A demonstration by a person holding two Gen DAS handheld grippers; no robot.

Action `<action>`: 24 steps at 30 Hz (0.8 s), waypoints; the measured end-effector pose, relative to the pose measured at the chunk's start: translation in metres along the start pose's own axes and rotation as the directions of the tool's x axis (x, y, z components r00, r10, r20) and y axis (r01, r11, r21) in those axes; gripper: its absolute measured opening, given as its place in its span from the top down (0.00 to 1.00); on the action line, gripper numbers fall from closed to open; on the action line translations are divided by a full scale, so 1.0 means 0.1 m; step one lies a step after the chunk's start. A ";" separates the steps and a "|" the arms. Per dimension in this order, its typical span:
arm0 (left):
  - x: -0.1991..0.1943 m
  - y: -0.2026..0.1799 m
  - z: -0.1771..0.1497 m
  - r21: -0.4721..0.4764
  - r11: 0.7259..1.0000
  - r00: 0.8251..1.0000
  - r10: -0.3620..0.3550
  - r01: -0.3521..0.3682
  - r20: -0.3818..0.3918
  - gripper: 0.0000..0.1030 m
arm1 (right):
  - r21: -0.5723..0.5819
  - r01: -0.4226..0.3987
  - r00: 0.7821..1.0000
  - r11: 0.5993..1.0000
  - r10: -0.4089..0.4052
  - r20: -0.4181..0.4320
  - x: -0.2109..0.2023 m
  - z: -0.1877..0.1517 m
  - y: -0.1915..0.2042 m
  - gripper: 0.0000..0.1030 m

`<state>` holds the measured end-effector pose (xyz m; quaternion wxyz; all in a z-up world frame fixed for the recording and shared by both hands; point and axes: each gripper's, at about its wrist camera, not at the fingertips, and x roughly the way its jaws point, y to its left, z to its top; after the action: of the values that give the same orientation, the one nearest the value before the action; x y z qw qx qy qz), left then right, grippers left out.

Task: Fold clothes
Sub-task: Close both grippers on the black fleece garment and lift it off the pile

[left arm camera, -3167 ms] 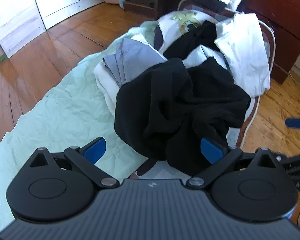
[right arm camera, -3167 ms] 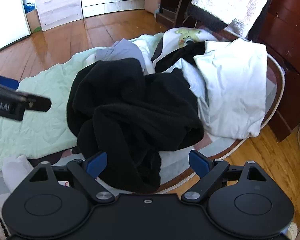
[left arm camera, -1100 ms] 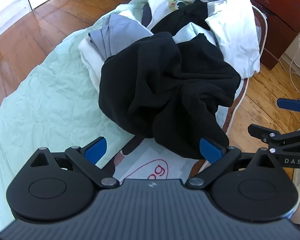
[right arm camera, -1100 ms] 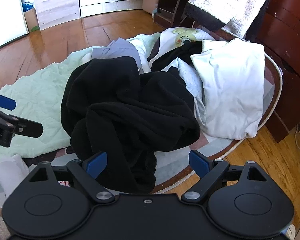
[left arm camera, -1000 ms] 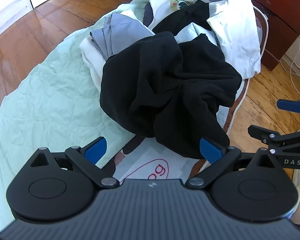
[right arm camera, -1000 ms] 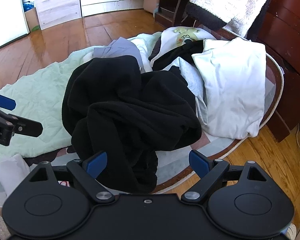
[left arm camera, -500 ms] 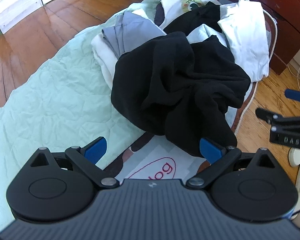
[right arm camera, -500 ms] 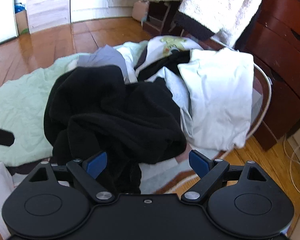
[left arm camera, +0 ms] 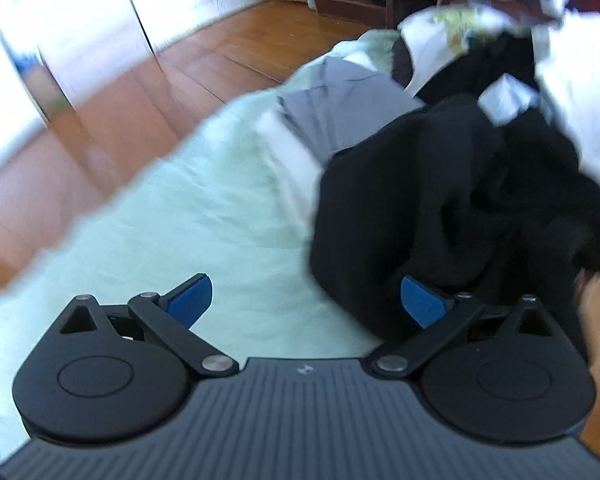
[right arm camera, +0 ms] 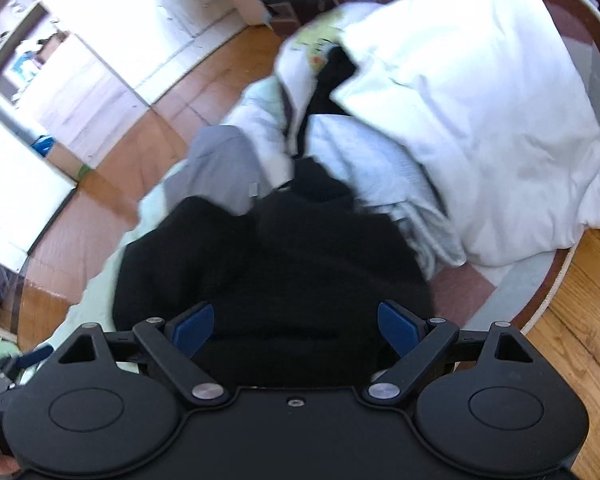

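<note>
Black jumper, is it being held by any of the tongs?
No. Both tongs, left and right, are open; the black jumper lies loose.

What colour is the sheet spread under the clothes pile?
Pale mint green sheet, plain with no pattern; it shows best in the left wrist view.

daylight, blown-out upper left | heavy motion blur | fisheye-bent edges
</note>
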<state>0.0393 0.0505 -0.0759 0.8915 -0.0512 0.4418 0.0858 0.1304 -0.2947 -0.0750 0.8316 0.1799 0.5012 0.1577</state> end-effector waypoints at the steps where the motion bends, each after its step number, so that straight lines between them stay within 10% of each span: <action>1: 0.08 0.05 0.01 -0.051 0.997 0.999 -0.049 0.050 0.006 0.00 | 0.021 0.019 1.000 1.000 -0.019 0.000 0.07 0.02 -0.08 0.11; 10: 1.01 0.23 -0.09 -0.216 0.945 0.969 -0.247 0.247 0.030 0.00 | 0.228 -0.159 0.987 0.961 0.163 0.001 1.10 -0.12 -0.81 0.00; 15: 1.47 0.10 -0.24 -0.249 0.943 0.970 -0.240 0.222 -0.043 0.01 | 0.106 -0.258 0.966 0.960 0.254 0.049 1.32 -0.24 -0.52 0.26; 21: 1.05 0.15 -0.42 -0.338 0.851 0.910 -0.413 0.403 0.046 0.43 | -0.055 -0.342 0.935 0.938 0.346 0.079 0.85 -0.49 0.03 0.56; 24: 0.97 0.19 -0.49 -0.379 0.854 0.925 -0.379 0.357 0.017 0.50 | -0.227 -0.354 0.930 0.907 0.368 0.023 0.68 -0.67 0.52 0.56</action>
<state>0.0549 0.0715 -0.1828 0.8518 -0.3066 0.4248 -0.0051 0.0969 -0.2090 -0.1330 0.8186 0.1816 0.4115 0.3571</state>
